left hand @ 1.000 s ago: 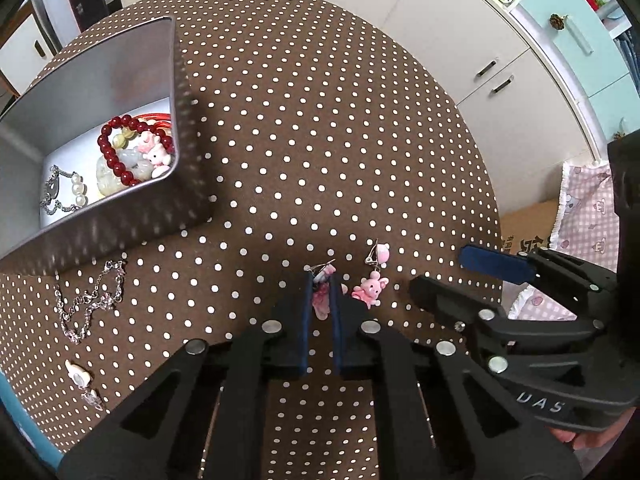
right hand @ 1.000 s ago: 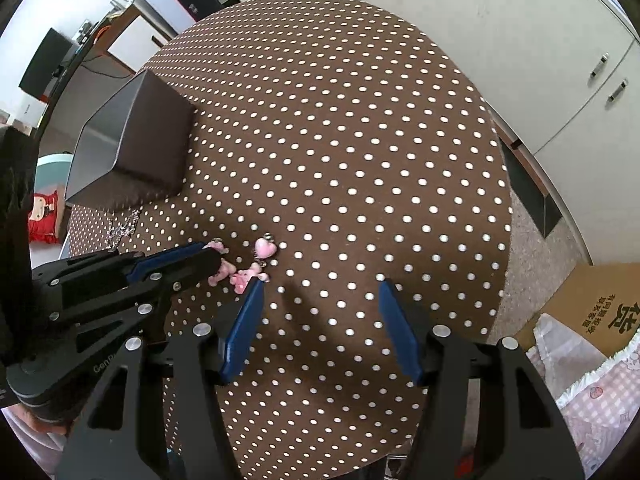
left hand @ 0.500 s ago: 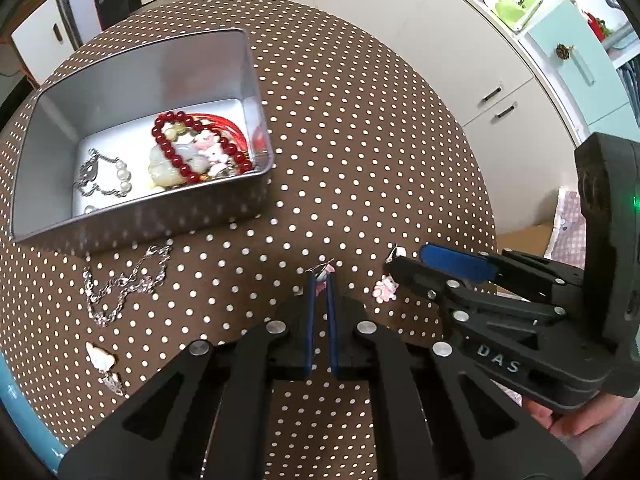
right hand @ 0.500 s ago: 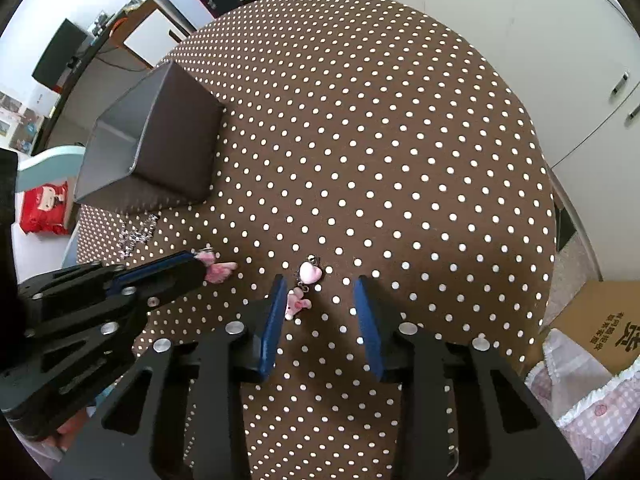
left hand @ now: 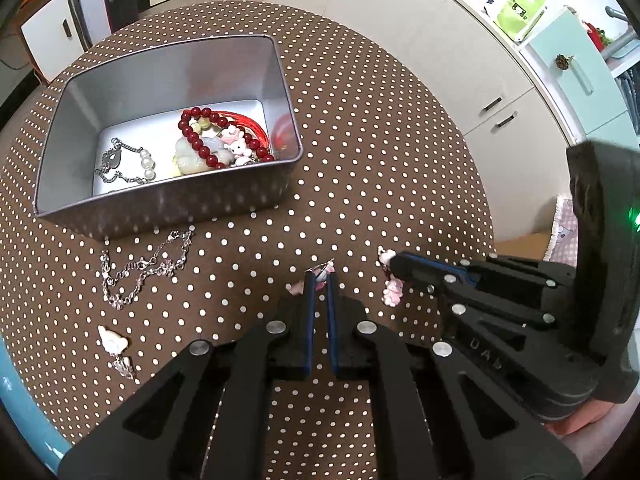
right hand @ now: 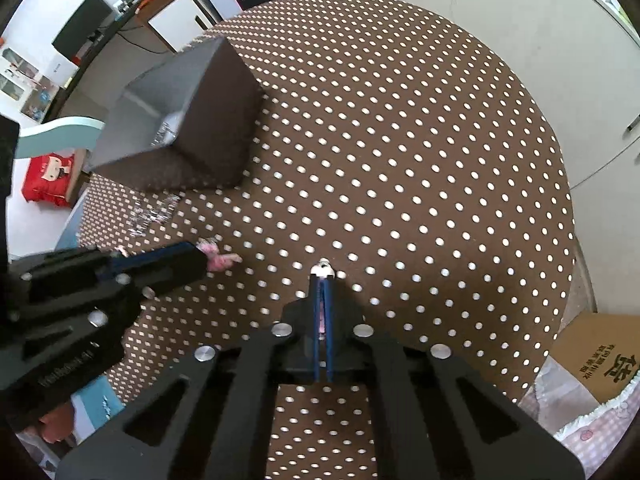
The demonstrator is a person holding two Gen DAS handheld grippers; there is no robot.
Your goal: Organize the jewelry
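My left gripper [left hand: 319, 277] is shut on a pink bunny earring [left hand: 321, 274], held above the dotted tablecloth; it also shows in the right wrist view [right hand: 218, 259]. My right gripper [right hand: 322, 276] is shut on a second pink earring [right hand: 322, 269], whose charm hangs below its fingers in the left wrist view [left hand: 391, 291]. A silver tin box [left hand: 168, 204] stands at the left, holding a red bead bracelet [left hand: 200, 142], a pearl chain [left hand: 128, 162] and pink charms. A silver chain [left hand: 144, 270] and a white earring [left hand: 114, 346] lie on the cloth in front of the box.
The round table [right hand: 400, 140] has a brown cloth with white dots. White cabinets [left hand: 420, 28] stand behind it. A cardboard box [right hand: 596, 352] and pink cloth lie on the floor at the right. A light blue chair edge [left hand: 16, 400] is at the left.
My right gripper has closed on the second pink earring and lifted it. My left gripper has risen with its earring, so the tin's inside now shows more fully.
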